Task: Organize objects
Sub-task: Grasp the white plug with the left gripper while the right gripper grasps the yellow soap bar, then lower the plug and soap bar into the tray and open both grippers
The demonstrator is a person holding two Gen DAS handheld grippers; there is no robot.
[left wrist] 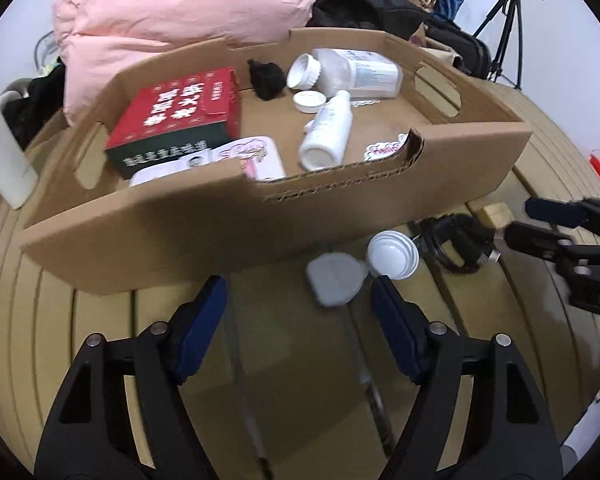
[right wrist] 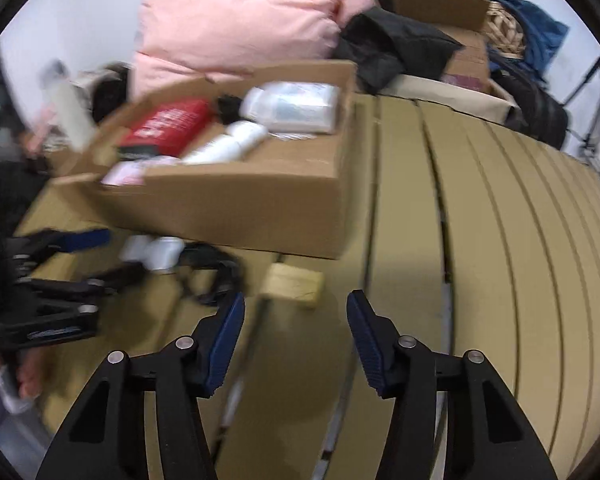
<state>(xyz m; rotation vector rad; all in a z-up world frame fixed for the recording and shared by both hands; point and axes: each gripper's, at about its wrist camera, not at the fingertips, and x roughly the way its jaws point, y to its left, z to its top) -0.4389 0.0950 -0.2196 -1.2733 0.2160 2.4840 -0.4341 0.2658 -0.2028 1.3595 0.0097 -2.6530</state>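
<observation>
Even, soft indoor light; fisheye bending curves the cardboard box (left wrist: 260, 208) edges, and everything around it in the right view smears with motion blur.

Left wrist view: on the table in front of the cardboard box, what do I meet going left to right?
Flat white lid → round white ribbed cap → black coiled cable → small tan block → right gripper, coming in from the right edge.
</observation>
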